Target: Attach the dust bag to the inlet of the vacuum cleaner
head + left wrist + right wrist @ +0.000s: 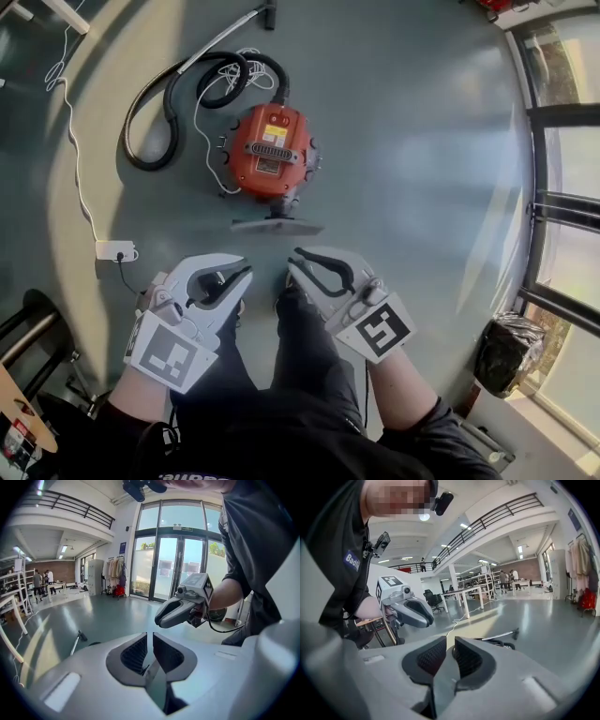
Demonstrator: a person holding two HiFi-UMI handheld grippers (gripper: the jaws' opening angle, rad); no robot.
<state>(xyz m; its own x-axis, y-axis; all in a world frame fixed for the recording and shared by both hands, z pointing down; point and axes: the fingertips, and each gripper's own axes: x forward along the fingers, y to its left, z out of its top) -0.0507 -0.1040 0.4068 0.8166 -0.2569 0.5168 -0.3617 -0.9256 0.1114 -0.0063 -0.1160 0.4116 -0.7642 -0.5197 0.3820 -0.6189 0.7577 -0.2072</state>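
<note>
The vacuum cleaner (270, 150) sits on the floor (422, 159) straight ahead of and well below both claws, roughly centred between them, so neither hand is clearly better placed. Its black hose (169, 112) loops off to the far left. Just in front of its near side lies a flat grey piece (277, 225), long axis running across the view. I cannot tell whether this is the dust bag, nor where the inlet is. It lies slightly nearer the right claw (292, 255) than the left claw (246, 272). Both claws are held up in front of the person's body, pointing forward and a little down. Each has its jaws drawn nearly together with only a thin slit, and nothing is between them
</note>
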